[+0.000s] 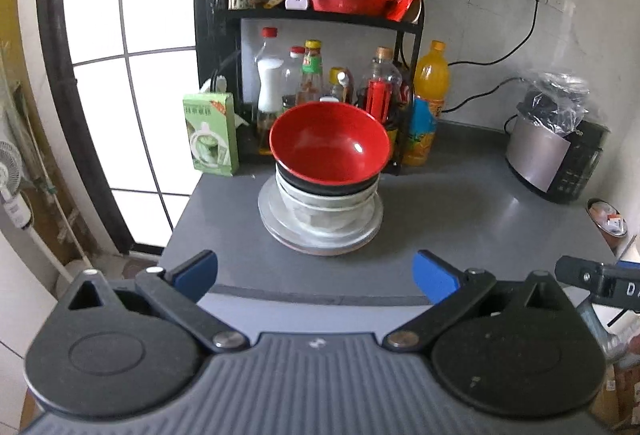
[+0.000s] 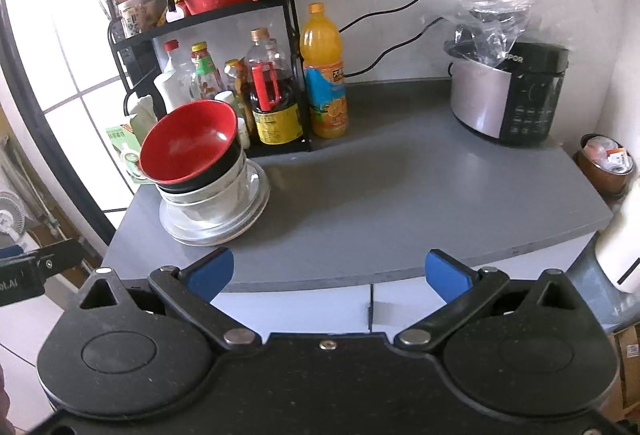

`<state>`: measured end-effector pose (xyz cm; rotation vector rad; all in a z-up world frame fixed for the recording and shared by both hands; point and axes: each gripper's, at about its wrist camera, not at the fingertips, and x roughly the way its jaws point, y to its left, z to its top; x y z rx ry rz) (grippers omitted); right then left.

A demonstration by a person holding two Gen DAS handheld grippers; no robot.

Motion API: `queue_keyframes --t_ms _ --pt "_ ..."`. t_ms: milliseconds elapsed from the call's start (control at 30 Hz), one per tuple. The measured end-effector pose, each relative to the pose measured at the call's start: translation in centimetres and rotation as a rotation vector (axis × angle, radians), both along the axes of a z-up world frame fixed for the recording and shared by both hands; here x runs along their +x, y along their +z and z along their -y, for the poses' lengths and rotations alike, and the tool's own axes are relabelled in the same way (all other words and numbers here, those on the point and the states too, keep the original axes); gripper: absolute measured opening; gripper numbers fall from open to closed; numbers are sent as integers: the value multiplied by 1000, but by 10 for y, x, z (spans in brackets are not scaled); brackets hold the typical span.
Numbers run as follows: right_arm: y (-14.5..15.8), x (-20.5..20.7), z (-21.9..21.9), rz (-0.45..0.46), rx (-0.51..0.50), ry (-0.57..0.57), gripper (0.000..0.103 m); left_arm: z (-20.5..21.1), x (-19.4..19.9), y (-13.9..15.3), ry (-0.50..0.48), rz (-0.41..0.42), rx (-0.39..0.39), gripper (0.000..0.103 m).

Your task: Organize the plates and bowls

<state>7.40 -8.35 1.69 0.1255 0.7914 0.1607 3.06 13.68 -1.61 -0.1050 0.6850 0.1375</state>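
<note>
A red bowl with a black outside (image 1: 330, 147) tops a stack of white bowls (image 1: 326, 207) on round plates (image 1: 320, 235) on the grey counter (image 1: 460, 219). My left gripper (image 1: 316, 275) is open and empty, held back at the counter's front edge, facing the stack. In the right wrist view the same red bowl (image 2: 188, 143) and plates (image 2: 216, 223) stand at the left. My right gripper (image 2: 328, 273) is open and empty at the front edge, right of the stack.
A black shelf rack (image 1: 320, 15) with bottles (image 1: 312, 75) stands behind the stack, with an orange juice bottle (image 2: 324, 75) beside it. A green box (image 1: 210, 133) stands at the left, and a rice cooker (image 2: 508, 91) and a small bowl (image 2: 606, 163) at the right.
</note>
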Motion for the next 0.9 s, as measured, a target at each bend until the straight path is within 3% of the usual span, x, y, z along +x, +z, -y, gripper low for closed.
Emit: queue_keyframes --t_ms 333,900 --pt "-7 -7 12 -67 52 -14 103 12 -4 -3 -30 -13 9 103" --pt "-8 -8 11 -25 43 -41 103 10 -4 -2 -38 6 31 103"
